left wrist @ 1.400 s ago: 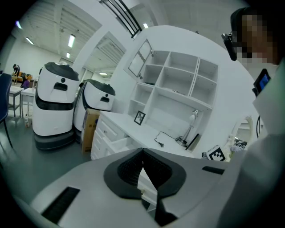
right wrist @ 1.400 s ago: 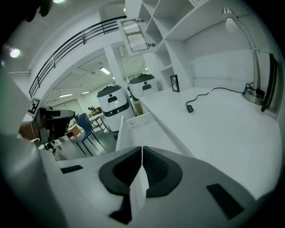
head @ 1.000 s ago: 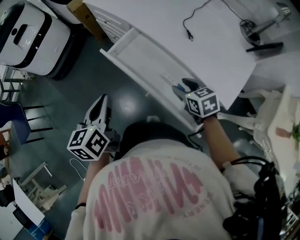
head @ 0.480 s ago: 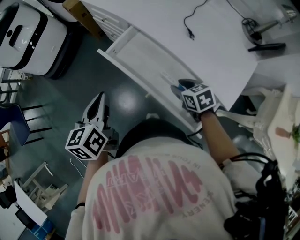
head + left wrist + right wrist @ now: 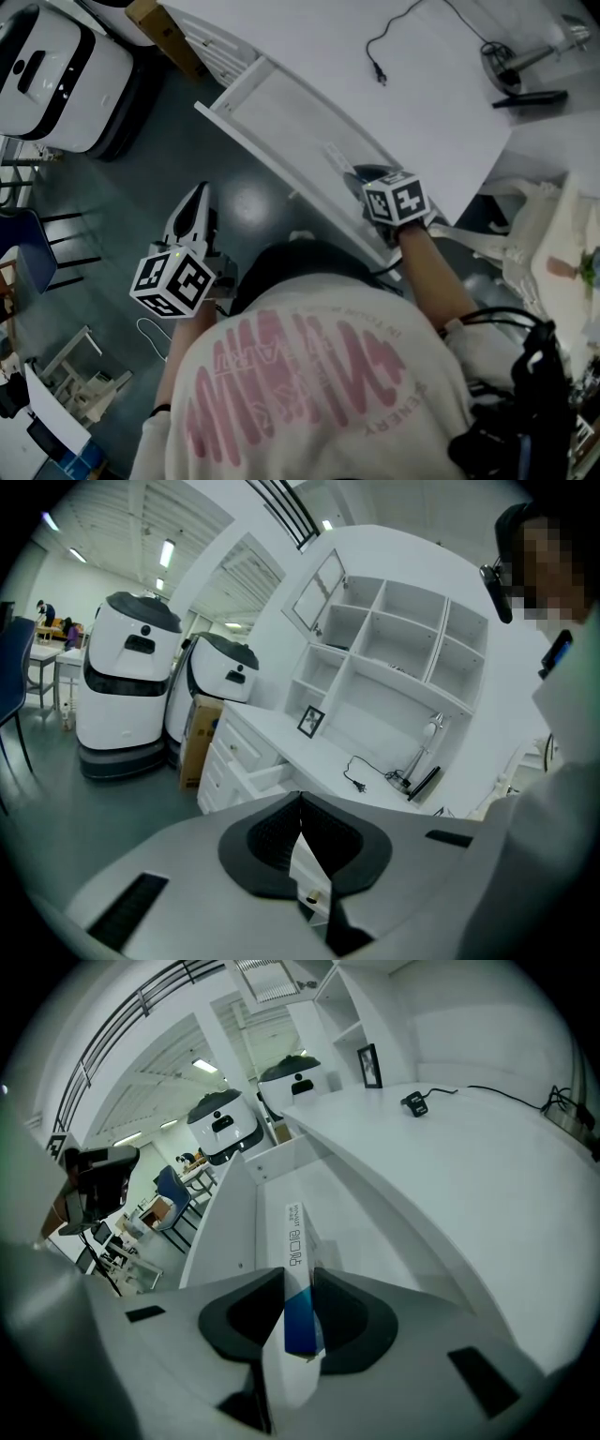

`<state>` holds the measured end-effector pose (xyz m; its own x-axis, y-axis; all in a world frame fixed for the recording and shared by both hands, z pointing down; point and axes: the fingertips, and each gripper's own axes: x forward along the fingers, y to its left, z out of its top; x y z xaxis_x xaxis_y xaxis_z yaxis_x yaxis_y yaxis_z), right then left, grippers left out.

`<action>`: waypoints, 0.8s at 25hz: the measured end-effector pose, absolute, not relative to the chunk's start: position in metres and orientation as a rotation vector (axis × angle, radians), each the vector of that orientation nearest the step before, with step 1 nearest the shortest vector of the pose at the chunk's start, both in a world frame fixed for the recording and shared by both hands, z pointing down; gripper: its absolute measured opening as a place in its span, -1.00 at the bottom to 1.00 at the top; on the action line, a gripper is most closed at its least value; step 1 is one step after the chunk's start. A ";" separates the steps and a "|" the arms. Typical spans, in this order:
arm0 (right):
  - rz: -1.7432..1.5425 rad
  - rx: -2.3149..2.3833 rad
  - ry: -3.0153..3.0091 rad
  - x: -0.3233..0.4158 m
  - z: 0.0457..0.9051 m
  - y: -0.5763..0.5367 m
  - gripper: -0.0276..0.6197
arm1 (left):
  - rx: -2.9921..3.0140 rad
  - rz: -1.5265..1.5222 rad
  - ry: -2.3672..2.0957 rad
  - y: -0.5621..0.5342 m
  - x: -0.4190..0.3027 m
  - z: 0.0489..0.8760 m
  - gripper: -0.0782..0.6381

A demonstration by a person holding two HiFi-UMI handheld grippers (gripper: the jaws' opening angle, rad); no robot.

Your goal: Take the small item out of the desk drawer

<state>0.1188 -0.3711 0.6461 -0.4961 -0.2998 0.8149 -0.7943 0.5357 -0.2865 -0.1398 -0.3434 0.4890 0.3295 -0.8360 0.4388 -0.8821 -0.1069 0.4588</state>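
Inside the drawer (image 5: 281, 108), the box (image 5: 295, 1237) lay between the closing jaws of the right tool (image 5: 298, 1281) — its long axis running straight ahead, pads meeting both sides — while the left tool (image 5: 300, 808), shut and empty, hung outside the drawer.

White desk top (image 5: 441, 112) — black cable with plug (image 5: 379, 71), lamp base (image 5: 499, 58) and black bar (image 5: 530, 96) lie on it. Open drawer (image 5: 281, 108) — slim box (image 5: 295, 1232) flat inside, lengthwise, near one long wall. Dark floor (image 5: 141, 169) carries white robot base (image 5: 56, 70) and cardboard box (image 5: 155, 17).
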 end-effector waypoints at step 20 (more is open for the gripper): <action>0.810 0.944 -2.083 0.110 0.616 -0.384 -0.60 | 1.974 0.014 -1.567 -0.345 -0.149 0.462 -0.70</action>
<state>0.1105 -0.3842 0.6156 -0.4894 -0.3673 0.7909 -0.8050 0.5390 -0.2478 -0.1487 -0.3450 0.4624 0.2993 -0.8795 0.3700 -0.8861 -0.1125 0.4496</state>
